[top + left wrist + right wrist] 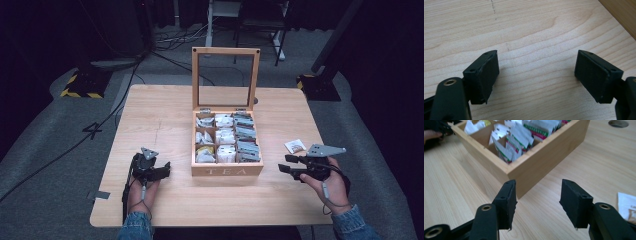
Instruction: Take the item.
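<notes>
A wooden tea box (227, 170) marked TEA stands mid-table with its glass lid (225, 77) raised upright. Its compartments hold several tea bag packets (225, 136). My left gripper (164, 167) rests on the table left of the box, open, with bare wood between its jaws (536, 72). My right gripper (286, 164) lies right of the box, open and holding nothing, pointed at the box's near corner (510, 173). Packets (524, 137) stand up in the box in the right gripper view. A single loose tea bag packet (295, 146) lies on the table just behind the right gripper, also seen as a white packet (627, 205).
The table (165, 115) is light wood with a round hole (618, 123) near the box's far side. Cables (120, 95) run across the grey floor at left. Stand bases with yellow-black tape (80, 85) sit beyond the table's far corners.
</notes>
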